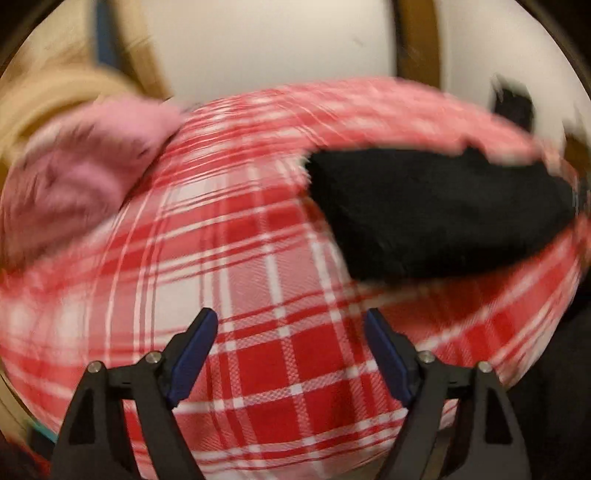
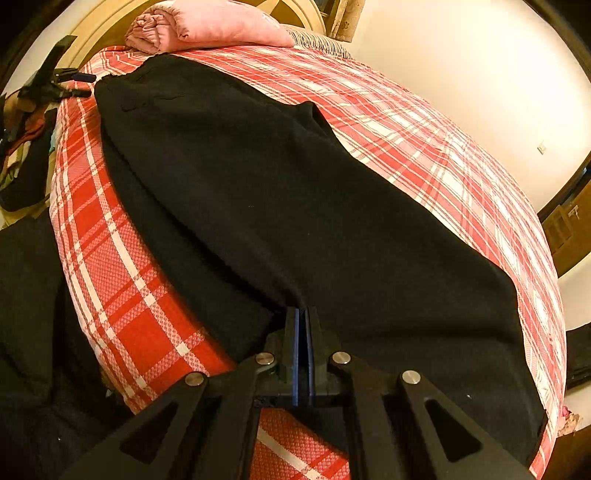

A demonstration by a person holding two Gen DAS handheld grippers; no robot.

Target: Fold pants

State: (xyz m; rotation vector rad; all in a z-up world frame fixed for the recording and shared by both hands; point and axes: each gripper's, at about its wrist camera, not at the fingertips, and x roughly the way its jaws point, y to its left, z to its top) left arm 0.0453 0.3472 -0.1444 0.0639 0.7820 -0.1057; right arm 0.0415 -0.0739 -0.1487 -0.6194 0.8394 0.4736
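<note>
The black pants (image 2: 280, 206) lie spread lengthwise on the bed (image 2: 110, 280), over its red-and-white plaid cover, one end reaching toward the folded pink blanket (image 2: 207, 26) at the head.

**Right gripper** (image 2: 303, 325) — fingers together, clamped on the near edge of the pants; the fabric draws into a ridge at the pinch point.

**Left gripper** (image 1: 290, 354) — fingers apart, holding nothing. It sits over bare plaid cover, well apart from the pants (image 1: 436, 210), which appear to its upper right. The view is motion-blurred, so finer detail cannot be read.

**Progress:** judged early. The garment appears laid out with one layer over another along its length, which suggests the legs are already stacked; this cannot be confirmed. No crosswise fold is visible. Remaining — a second grasp by the left gripper, then folding end to end.
</note>
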